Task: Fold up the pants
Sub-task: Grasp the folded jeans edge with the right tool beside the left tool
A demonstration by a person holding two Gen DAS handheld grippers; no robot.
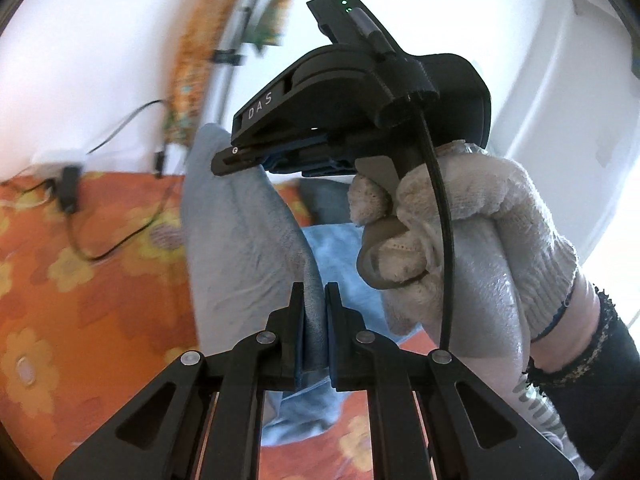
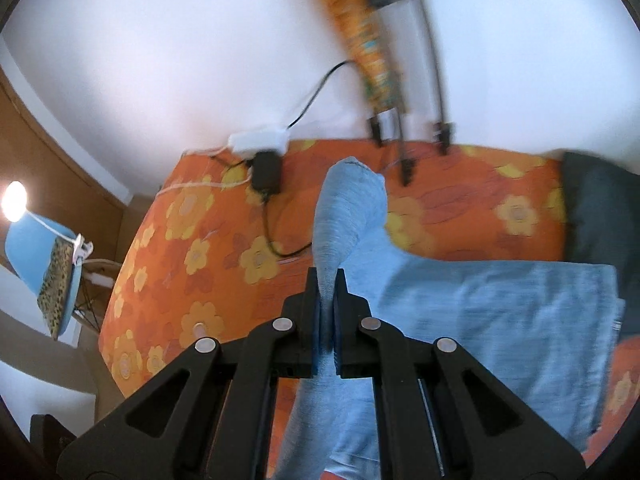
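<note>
Light blue pants (image 2: 500, 320) lie partly on an orange flowered bed cover (image 2: 192, 240), with one end lifted off it. My right gripper (image 2: 329, 280) is shut on a raised fold of the pants, which stands up past its tips. In the left wrist view my left gripper (image 1: 315, 292) is shut on the pants (image 1: 248, 248) too, the cloth rising ahead of it. Straight in front, a gloved hand (image 1: 472, 240) holds the other black gripper (image 1: 240, 160), whose tip pinches the same cloth higher up.
A white power strip (image 2: 260, 140), a black adapter (image 2: 266, 176) and cables lie at the bed's far edge by the white wall. A dark cushion (image 2: 600, 208) sits at the right. A lamp (image 2: 16, 200) and a blue object (image 2: 40, 264) stand left of the bed.
</note>
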